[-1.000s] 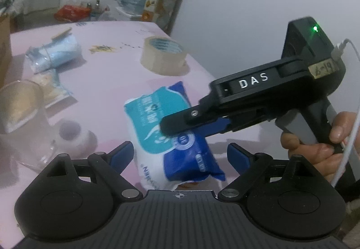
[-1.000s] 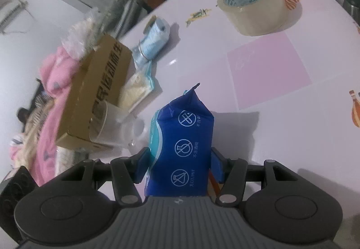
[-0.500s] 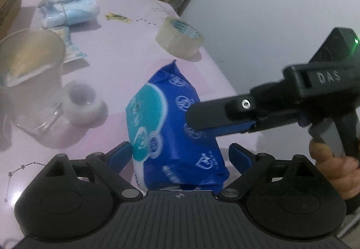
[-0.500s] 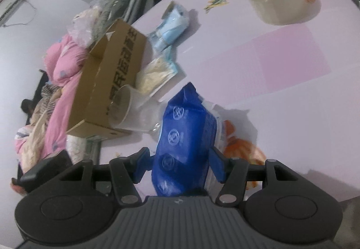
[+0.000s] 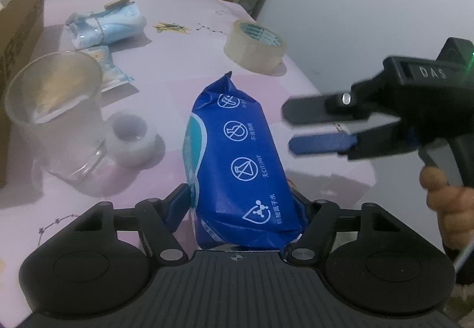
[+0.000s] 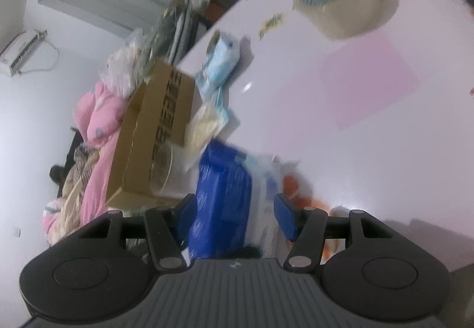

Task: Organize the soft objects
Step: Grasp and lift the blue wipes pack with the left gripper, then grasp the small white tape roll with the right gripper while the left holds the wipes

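Note:
A blue pack of wet wipes lies lengthwise on the pink table, its near end between my left fingers. My left gripper has its jaws closing, and both blue pads touch the pack's sides. My right gripper, held by a hand at the right, hovers to the right of the pack with a gap between them. Its two fingers stand apart with nothing between them. In the blurred right wrist view the pack shows just ahead of the right gripper.
A glass cup and a small white tape roll stand left of the pack. Farther back are a clear packing tape roll, a light blue bundle and a flat packet. A cardboard box lines the left edge.
The right gripper let go of the pack and drew back to the right. The left gripper's jaws closed in onto the pack, which now lies blue side up.

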The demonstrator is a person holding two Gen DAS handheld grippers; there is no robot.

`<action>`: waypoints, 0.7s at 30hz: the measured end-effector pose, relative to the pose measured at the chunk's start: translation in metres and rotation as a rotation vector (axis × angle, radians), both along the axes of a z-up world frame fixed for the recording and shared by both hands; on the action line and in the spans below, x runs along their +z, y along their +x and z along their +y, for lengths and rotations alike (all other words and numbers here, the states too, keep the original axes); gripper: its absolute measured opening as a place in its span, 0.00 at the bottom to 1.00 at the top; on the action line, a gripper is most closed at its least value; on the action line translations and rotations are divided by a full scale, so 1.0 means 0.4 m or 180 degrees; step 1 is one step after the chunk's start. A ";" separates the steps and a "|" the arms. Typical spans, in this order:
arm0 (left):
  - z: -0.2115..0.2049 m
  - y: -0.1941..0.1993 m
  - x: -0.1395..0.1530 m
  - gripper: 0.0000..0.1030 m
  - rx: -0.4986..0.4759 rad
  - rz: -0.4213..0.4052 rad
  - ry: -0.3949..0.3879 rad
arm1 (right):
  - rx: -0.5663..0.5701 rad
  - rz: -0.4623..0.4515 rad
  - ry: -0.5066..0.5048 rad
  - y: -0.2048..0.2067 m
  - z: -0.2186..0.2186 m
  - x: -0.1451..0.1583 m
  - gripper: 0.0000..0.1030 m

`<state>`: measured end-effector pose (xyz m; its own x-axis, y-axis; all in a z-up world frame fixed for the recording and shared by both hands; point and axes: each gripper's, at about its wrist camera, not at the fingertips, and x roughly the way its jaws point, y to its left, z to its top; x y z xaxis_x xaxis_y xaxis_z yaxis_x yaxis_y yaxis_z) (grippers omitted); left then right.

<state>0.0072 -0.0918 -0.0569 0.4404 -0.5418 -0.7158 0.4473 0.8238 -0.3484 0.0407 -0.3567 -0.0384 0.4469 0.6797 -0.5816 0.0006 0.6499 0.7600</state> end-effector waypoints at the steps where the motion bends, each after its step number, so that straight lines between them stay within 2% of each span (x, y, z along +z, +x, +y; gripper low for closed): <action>1: 0.005 -0.005 0.001 0.65 0.0012 -0.0002 0.0014 | -0.0032 -0.0065 -0.0021 0.002 -0.006 0.004 0.41; 7: 0.054 -0.053 0.012 0.62 0.0107 0.0012 0.0083 | 0.0087 -0.0360 -0.0244 0.044 0.014 0.013 0.39; 21: 0.129 -0.117 0.026 0.59 0.0260 0.0070 0.0215 | 0.1038 -0.0588 -0.0945 0.185 0.253 -0.029 0.19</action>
